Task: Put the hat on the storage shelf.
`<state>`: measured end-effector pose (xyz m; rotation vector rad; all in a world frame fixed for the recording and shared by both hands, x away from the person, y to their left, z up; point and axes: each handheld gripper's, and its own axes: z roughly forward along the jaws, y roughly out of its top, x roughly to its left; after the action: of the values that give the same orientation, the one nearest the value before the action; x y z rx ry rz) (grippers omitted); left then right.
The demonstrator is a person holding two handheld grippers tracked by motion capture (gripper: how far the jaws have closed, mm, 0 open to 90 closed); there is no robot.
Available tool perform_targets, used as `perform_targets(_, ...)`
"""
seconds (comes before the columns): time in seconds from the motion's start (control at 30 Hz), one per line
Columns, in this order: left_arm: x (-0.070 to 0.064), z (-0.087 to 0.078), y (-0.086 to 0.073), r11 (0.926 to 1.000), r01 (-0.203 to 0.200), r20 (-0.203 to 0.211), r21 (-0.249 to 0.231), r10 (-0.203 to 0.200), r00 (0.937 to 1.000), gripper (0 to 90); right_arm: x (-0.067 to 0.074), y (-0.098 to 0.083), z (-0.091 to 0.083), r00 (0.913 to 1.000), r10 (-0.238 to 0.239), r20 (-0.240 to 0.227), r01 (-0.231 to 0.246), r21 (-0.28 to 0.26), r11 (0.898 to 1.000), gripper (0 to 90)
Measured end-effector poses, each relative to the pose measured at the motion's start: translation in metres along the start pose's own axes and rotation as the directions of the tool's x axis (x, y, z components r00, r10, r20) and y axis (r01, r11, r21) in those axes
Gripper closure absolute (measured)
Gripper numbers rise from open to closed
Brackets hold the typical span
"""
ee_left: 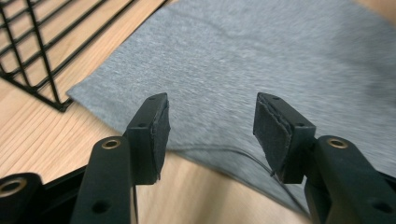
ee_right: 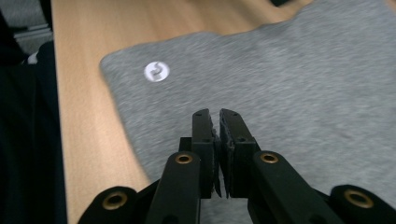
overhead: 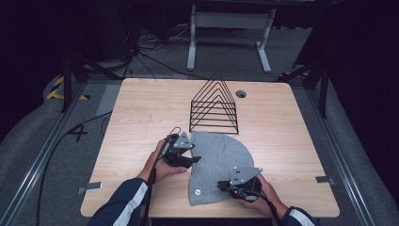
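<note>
A grey cloth lies flat on the wooden table, its curved edge to the right and a round white tag near its front corner. My left gripper hovers at the cloth's left edge. In the left gripper view its jaws stand open over the cloth with nothing between the pads. My right gripper is over the cloth's front right part. In the right gripper view its pads are pressed together above the cloth, with the tag ahead to the left.
A black wire rack with triangular dividers stands just behind the cloth, and its base touches the cloth's corner. A cable hole sits near the back edge. A person's sleeves come in from the bottom. Bare wood lies left and right.
</note>
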<state>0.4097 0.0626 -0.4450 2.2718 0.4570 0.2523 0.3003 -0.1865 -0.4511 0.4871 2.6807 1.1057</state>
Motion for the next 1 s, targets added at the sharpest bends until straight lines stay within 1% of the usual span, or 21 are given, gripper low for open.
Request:
perform_targets(0.03, 0.001, 0.004, 0.003, 1.0, -0.002, 0.002, 0.001, 0.002, 1.0, 46.4, 0.001, -0.001, 0.002, 1.0, -0.009, -0.002, 0.009, 0.008, 1.0, 85.4)
perform_targets(0.07, 0.002, 0.007, 0.005, 0.9999, -0.014, -0.013, 0.009, 0.014, 0.9998, 46.4, 0.001, -0.001, 0.003, 0.9999, -0.006, -0.016, 0.006, 0.015, 1.0, 85.4)
perform_targets(0.13, 0.001, 0.013, 0.009, 0.9981, -0.058, -0.076, 0.02, 0.059, 0.9953, 46.8, 0.0, -0.002, 0.006, 0.9988, 0.014, -0.048, -0.012, 0.031, 0.999, 85.6)
perform_targets(0.17, 0.003, 0.017, 0.011, 0.9968, -0.074, -0.078, 0.031, 0.077, 0.994, 47.2, -0.001, -0.003, 0.007, 0.9987, 0.011, -0.05, -0.009, 0.041, 0.999, 85.9)
perform_targets(0.2, 0.004, 0.021, 0.011, 0.997, -0.067, -0.066, 0.04, 0.07, 0.9954, 47.2, -0.002, -0.004, 0.008, 0.9987, 0.013, -0.049, -0.011, 0.045, 0.999, 86.1)
perform_targets(0.23, 0.006, 0.023, 0.012, 0.9973, -0.051, -0.068, 0.053, 0.055, 0.9962, 46.7, -0.003, -0.005, 0.008, 0.9983, 0.022, -0.054, -0.02, 0.043, 0.999, 86.2)
perform_targets(0.27, 0.008, 0.027, 0.012, 0.9975, -0.051, -0.068, 0.048, 0.054, 0.9962, 46.7, -0.003, -0.005, 0.007, 0.9984, 0.022, -0.053, -0.019, 0.047, 0.999, 86.3)
perform_targets(0.3, 0.01, 0.03, 0.012, 0.997, -0.047, -0.068, 0.062, 0.051, 0.9964, 46.9, -0.004, -0.005, 0.007, 0.9985, 0.019, -0.052, -0.017, 0.049, 0.999, 86.3)
perform_targets(0.33, 0.01, 0.032, 0.012, 0.996, -0.047, -0.075, 0.076, 0.053, 0.9957, 47.0, -0.005, -0.005, 0.007, 0.9983, 0.027, -0.051, -0.024, 0.052, 0.998, 86.3)
perform_targets(0.37, 0.01, 0.035, 0.012, 0.993, -0.057, -0.09, 0.104, 0.066, 0.9938, 47.1, -0.006, -0.006, 0.006, 0.9981, 0.03, -0.055, -0.027, 0.051, 0.998, 86.3)
perform_targets(0.4, 0.009, 0.035, 0.011, 0.9925, -0.056, -0.099, 0.109, 0.067, 0.9928, 47.2, -0.007, -0.006, 0.006, 0.9976, 0.034, -0.06, -0.031, 0.052, 0.998, 86.2)
perform_targets(0.47, 0.009, 0.035, 0.01, 0.9925, -0.051, -0.097, 0.111, 0.062, 0.9934, 47.8, -0.008, -0.007, 0.004, 0.9981, 0.031, -0.052, -0.028, 0.056, 0.998, 85.9)
perform_targets(0.6, 0.006, 0.029, 0.007, 0.9903, -0.042, -0.079, 0.132, 0.052, 0.9955, 49.3, -0.011, -0.01, 0.0, 0.9987, 0.032, -0.039, -0.029, 0.068, 0.997, 85.9)
perform_targets(0.63, 0.005, 0.027, 0.006, 0.9886, -0.048, -0.074, 0.143, 0.059, 0.9955, 49.7, -0.012, -0.011, -0.001, 0.9987, 0.038, -0.034, -0.035, 0.071, 0.997, 85.9)
perform_targets(0.67, 0.003, 0.025, 0.005, 0.9876, -0.051, -0.077, 0.148, 0.063, 0.995, 50.3, -0.013, -0.012, -0.003, 0.9987, 0.044, -0.024, -0.042, 0.074, 0.996, 85.9)
perform_targets(0.77, -0.005, 0.019, 0.002, 0.985, -0.056, -0.058, 0.164, 0.066, 0.9961, 51.7, -0.02, -0.017, -0.009, 0.9987, 0.051, 0.004, -0.051, 0.084, 0.995, 85.7)
perform_targets(0.8, -0.008, 0.017, 0.001, 0.9837, -0.056, -0.047, 0.171, 0.065, 0.9968, 51.9, -0.022, -0.018, -0.01, 0.9982, 0.058, 0.013, -0.059, 0.085, 0.995, 85.5)
perform_targets(0.87, -0.014, 0.013, -0.003, 0.9844, -0.056, -0.022, 0.167, 0.061, 0.9979, 52.1, -0.027, -0.021, -0.014, 0.9965, 0.069, 0.047, -0.073, 0.093, 0.993, 85.3)
perform_targets(0.93, -0.023, 0.009, -0.007, 0.9859, -0.042, 0.01, 0.162, 0.041, 0.9991, 52.2, -0.034, -0.025, -0.019, 0.9935, 0.08, 0.082, -0.087, 0.095, 0.992, 85.3)
perform_targets(0.97, -0.027, 0.008, -0.008, 0.9864, -0.035, 0.02, 0.161, 0.032, 0.9993, 52.3, -0.037, -0.027, -0.02, 0.9911, 0.094, 0.095, -0.103, 0.096, 0.99, 85.3)
perform_targets(1.0, -0.034, 0.006, -0.011, 0.9866, -0.025, 0.052, 0.161, 0.017, 0.9985, 52.3, -0.04, -0.028, -0.022, 0.9899, 0.099, 0.101, -0.109, 0.098, 0.989, 85.2)
